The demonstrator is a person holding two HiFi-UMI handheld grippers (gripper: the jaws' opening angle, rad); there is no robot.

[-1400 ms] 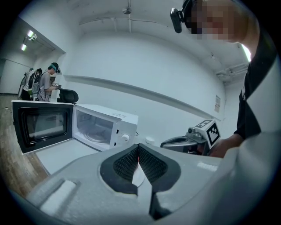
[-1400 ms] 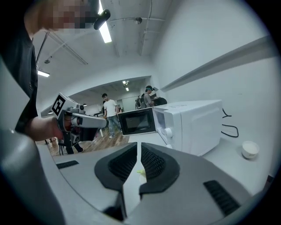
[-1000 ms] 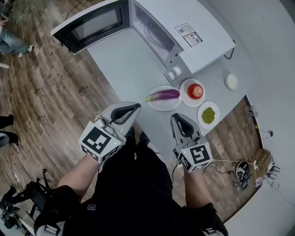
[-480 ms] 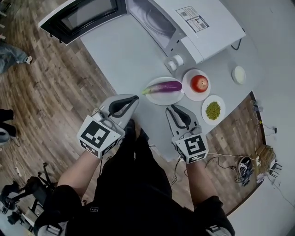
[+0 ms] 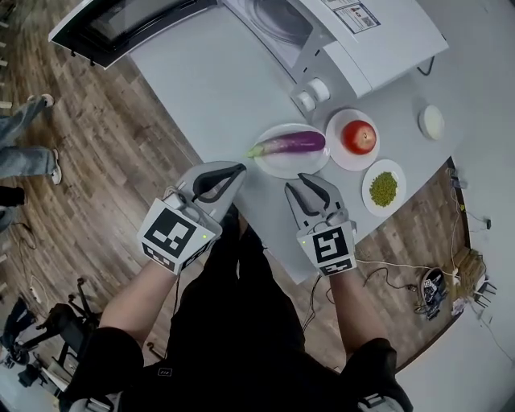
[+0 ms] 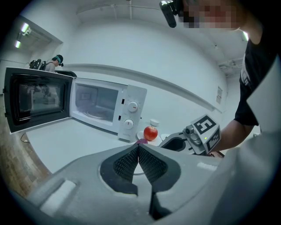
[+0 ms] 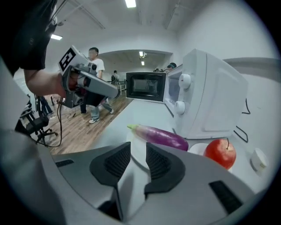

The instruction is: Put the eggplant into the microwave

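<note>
the eggplant lies lengthwise on a white oval plate on the grey table, its green stem end poking just past the plate's rim on the side away from the apple. nothing is touching it. the microwave stands at the back of the table, just beyond the plate, with its door swung wide open toward the person's left and the cavity showing. the right gripper hangs over the table just short of the plate, pointing at it; its jaws have just been opening and stand apart with nothing between them, and from its own view the eggplant lies a little beyond the tips. the left gripper sits near the table's front edge, off to the left of the plate, its ribbed pads pressed together and holding nothing. the apple rests on its own small round plate right beside the eggplant's plate, and a dish of green peas sits nearer the person's right. two small white shakers stand between the oval plate and the microwave, and a small white round thing lies further along the table. someone in jeans stands off on the wood floor.
</note>
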